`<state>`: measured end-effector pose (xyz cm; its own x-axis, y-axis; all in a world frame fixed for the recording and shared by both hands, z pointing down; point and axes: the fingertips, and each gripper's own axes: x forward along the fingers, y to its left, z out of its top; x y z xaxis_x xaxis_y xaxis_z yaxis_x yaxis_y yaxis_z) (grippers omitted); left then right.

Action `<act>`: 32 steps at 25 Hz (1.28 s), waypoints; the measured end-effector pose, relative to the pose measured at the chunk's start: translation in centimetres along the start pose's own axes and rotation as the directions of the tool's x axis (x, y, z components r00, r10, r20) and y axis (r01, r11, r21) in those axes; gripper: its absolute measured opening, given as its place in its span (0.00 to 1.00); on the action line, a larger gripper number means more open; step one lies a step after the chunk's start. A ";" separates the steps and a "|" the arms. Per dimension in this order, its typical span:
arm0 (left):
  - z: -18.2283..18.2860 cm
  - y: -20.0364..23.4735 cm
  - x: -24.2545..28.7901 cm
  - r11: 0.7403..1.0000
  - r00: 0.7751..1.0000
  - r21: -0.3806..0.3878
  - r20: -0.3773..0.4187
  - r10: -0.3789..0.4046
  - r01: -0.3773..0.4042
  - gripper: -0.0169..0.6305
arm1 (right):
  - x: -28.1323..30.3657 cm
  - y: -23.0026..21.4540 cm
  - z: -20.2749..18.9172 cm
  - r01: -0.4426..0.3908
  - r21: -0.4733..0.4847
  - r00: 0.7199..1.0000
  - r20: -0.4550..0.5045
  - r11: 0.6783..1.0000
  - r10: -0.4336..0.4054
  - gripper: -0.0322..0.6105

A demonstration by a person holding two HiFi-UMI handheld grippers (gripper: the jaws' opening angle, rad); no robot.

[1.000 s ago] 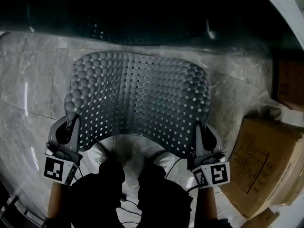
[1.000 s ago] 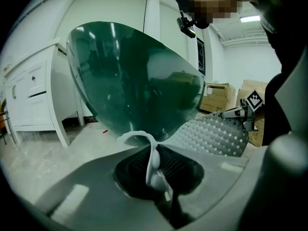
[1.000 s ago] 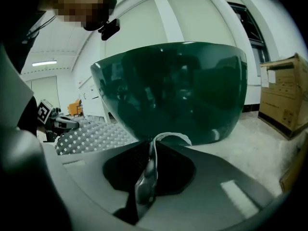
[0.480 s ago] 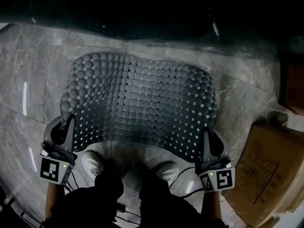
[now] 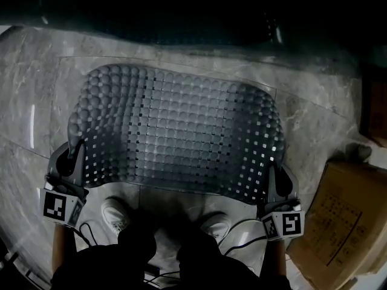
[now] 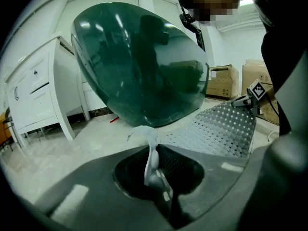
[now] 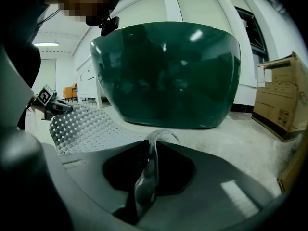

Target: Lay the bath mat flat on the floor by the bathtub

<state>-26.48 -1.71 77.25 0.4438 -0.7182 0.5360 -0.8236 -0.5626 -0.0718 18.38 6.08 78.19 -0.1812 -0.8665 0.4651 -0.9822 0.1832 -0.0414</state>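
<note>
A grey bubbled bath mat (image 5: 178,132) with square holes spreads over the marble floor before the dark green bathtub (image 5: 181,17). My left gripper (image 5: 74,156) is shut on the mat's near left corner, my right gripper (image 5: 275,177) on its near right corner. In the left gripper view a thin fold of mat (image 6: 153,162) is pinched between the jaws, with the tub (image 6: 139,66) ahead. The right gripper view shows the same pinch on the mat's corner (image 7: 148,172), and the tub (image 7: 166,73) ahead. The mat's far edge lies near the tub's base.
Cardboard boxes (image 5: 344,216) stand at the right, close to my right gripper. The person's white shoes (image 5: 118,213) are just behind the mat's near edge. A white cabinet (image 6: 36,95) stands left of the tub. More boxes (image 7: 281,97) sit right of the tub.
The mat has come down and spread wider toward the floor. Both grippers have moved down and apart, still holding the near corners.
</note>
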 end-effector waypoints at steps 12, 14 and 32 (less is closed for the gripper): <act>-6.0 3.6 2.8 0.996 0.998 -0.085 -0.055 0.032 -0.036 0.06 | 1.1 -3.1 -5.0 0.109 0.003 0.990 -0.090 0.994 -0.108 0.16; -6.7 4.1 3.1 0.994 0.996 -0.094 -0.075 0.039 -0.046 0.06 | 1.1 -3.6 -5.6 0.127 0.010 0.987 -0.103 0.992 -0.126 0.16; -11.2 6.7 5.7 0.988 0.981 -0.116 -0.174 0.082 -0.103 0.08 | 2.6 -6.2 -9.6 0.219 0.032 0.965 -0.153 0.975 -0.211 0.19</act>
<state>-33.49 -4.95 89.26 0.3065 -0.6793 0.6668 -0.9004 -0.4341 -0.0284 24.44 7.20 88.12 0.0400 -0.8041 0.5932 -0.9991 -0.0257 0.0326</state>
